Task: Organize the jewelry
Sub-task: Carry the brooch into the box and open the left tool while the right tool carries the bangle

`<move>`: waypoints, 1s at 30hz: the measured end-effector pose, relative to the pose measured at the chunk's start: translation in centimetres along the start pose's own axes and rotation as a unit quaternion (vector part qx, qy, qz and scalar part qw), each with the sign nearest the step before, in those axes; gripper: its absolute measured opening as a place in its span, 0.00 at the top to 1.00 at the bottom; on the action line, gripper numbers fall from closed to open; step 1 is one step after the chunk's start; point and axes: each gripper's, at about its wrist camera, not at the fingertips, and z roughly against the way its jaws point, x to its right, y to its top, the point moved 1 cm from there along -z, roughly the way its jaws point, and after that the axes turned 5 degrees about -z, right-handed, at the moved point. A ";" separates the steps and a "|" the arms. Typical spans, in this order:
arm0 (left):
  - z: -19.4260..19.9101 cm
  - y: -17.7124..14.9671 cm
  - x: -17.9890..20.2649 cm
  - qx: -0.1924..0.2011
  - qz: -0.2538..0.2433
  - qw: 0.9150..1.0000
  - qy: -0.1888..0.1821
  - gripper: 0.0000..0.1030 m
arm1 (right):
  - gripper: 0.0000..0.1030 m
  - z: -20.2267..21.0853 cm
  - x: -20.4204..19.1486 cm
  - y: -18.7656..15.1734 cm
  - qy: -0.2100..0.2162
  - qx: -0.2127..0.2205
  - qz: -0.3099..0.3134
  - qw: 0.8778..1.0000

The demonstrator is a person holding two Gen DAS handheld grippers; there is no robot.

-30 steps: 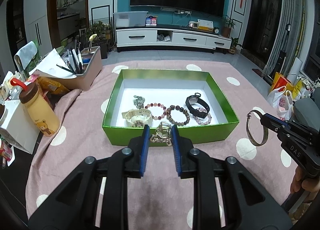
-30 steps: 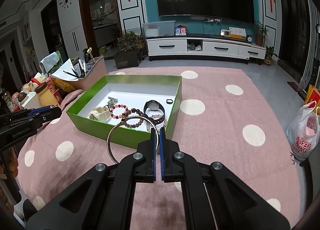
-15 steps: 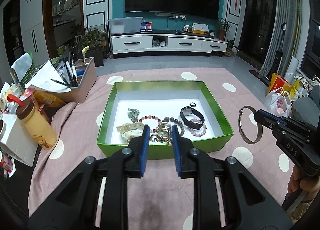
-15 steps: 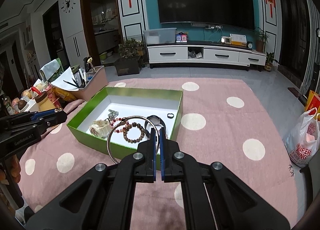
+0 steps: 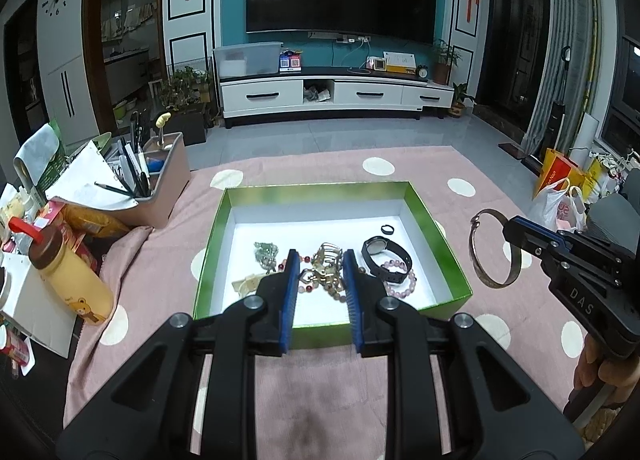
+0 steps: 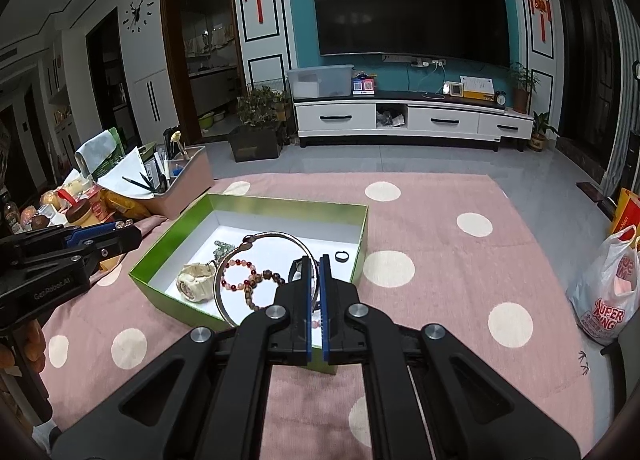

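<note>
Above the near edge of the green box [image 5: 320, 190], the left gripper [image 5: 319, 258] had its fingers clamped on a gold chain bracelet [image 5: 326, 266], which hung bunched between the blue pads. It looked light and limp, all loose links, so it would likely sag and swing; a grip across the clump seemed safer than one on a single link. To the right, over the pink dotted cloth on the table [image 6: 460, 244], the right gripper [image 6: 318, 264] had its fingers pressed together on the rim of a thin metal bangle [image 6: 256, 244], which stood out to its left as an open hoop. That bangle appeared stiff, smooth and probably slippery, apt to pivot in so narrow a pinch. Inside the box lay a black watch [image 5: 384, 256], a pale watch [image 6: 196, 282], bead bracelets [image 6: 240, 274] and a small dark ring [image 5: 387, 228], all apart from both held pieces.
</note>
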 end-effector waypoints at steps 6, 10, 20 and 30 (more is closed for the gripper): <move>-0.3 0.4 0.0 0.001 -0.001 1.000 0.001 0.79 | 0.97 -0.4 0.1 0.4 0.002 0.003 -0.001 1.000; -0.4 0.5 -0.1 0.000 -0.001 1.000 0.002 0.79 | 0.97 -0.5 0.1 0.5 0.001 0.003 0.000 1.000; -1.6 1.2 -0.6 -0.002 0.000 1.000 0.005 0.79 | 0.97 -1.4 0.0 1.3 0.001 0.005 0.000 1.000; -2.9 1.2 -1.3 -0.007 0.004 1.000 0.010 0.79 | 0.97 -2.7 0.1 1.3 0.004 -0.002 -0.003 1.000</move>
